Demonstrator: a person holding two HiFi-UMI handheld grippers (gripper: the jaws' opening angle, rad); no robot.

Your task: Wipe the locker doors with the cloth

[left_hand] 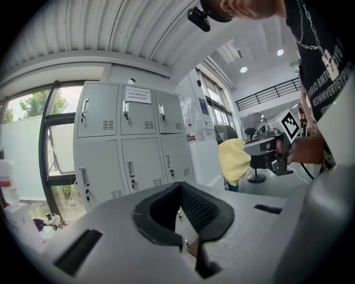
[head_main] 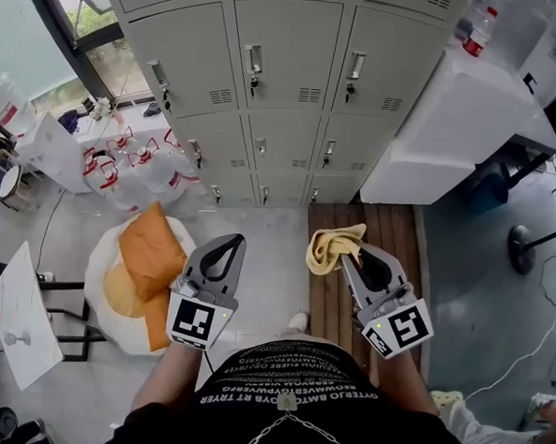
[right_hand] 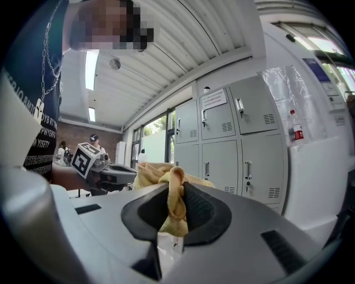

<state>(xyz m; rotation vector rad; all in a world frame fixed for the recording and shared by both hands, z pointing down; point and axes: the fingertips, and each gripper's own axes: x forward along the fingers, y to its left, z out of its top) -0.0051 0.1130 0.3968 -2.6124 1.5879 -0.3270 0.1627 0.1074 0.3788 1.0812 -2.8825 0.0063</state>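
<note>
Yellow cloth [head_main: 331, 246] pinched in my right tool [head_main: 351, 258], bunched forward ready for locker doors [head_main: 283, 67]; my left tool [head_main: 227, 241] closed, empty, held aside.

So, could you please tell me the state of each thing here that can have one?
left tongs: shut, empty
right tongs: shut on cloth
cloth: bunched, not touching the lockers
locker doors: shut
bottle: upright, capped
</note>
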